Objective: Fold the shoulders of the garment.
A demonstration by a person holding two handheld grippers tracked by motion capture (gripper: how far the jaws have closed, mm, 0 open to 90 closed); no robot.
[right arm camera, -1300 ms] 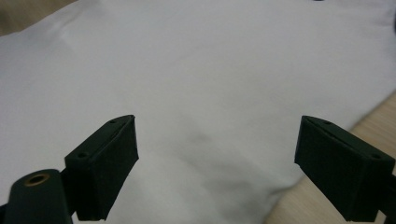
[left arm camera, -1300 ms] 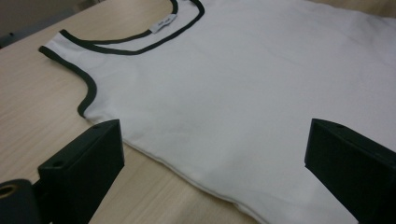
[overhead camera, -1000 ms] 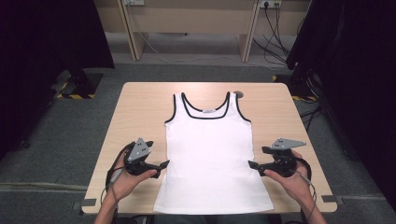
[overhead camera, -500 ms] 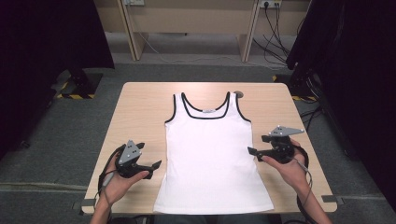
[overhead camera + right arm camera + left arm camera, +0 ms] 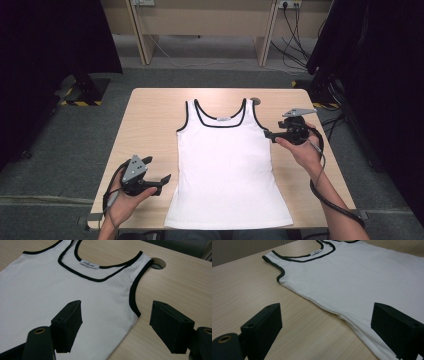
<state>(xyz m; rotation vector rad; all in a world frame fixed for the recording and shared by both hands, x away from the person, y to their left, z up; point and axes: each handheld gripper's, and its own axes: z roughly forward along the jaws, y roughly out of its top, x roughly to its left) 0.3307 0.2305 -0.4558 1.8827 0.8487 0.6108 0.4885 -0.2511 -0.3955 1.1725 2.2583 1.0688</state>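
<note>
Both grippers wide beside tank top [image 5: 227,165]

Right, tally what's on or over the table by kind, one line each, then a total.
White tank top with black trim: 1
Hand-held grippers, left hand-held gripper and right hand-held gripper, both open: 2
Total: 3

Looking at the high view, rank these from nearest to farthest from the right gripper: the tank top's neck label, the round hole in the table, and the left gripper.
From the right gripper:
1. Round hole in the table, just beyond it, toward the far edge.
2. Neck label of the white tank top, mid-table at the collar.
3. Left gripper, across the top near the front edge.
</note>
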